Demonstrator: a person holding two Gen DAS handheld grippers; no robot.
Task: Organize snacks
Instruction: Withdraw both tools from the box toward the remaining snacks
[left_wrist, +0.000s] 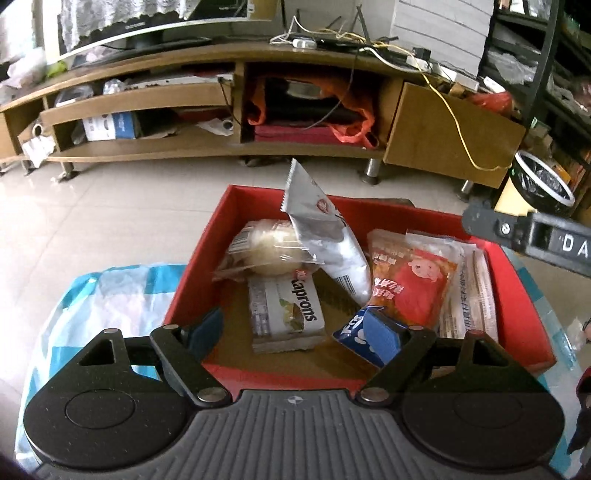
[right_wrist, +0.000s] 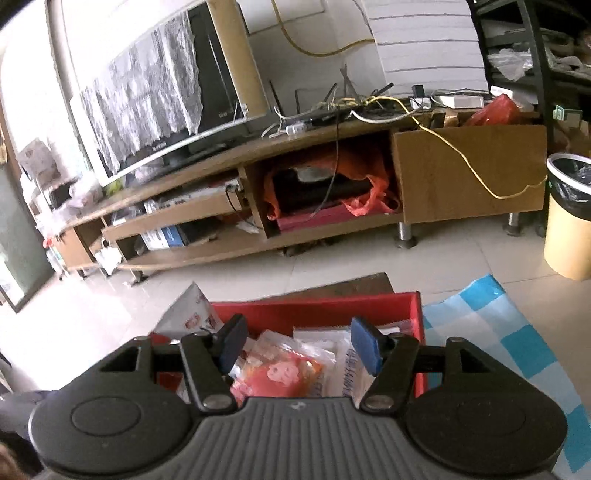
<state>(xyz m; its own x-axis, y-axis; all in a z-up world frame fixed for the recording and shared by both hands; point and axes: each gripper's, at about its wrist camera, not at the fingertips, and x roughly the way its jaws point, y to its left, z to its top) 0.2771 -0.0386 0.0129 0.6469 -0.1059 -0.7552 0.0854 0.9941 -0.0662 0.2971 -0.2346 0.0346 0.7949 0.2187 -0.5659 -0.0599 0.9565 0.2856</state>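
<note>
Already the snacks sit heaped in the red box (left_wrist: 192, 258) on the checked cloth (left_wrist: 92, 295), both grippers hovering at its near edge. The left gripper (left_wrist: 295, 332) has its jaws wide apart and empty, and so does the right gripper (right_wrist: 299, 343). That silver packet (left_wrist: 314, 218) leans upright against the bun (left_wrist: 266, 247); a careless nudge could tip it over the far wall.

A wooden TV stand (left_wrist: 221, 147) faces a bin (right_wrist: 569, 221) on tiled floor (left_wrist: 110, 221).

"kaprons" on snack pack (left_wrist: 286, 317)
</note>
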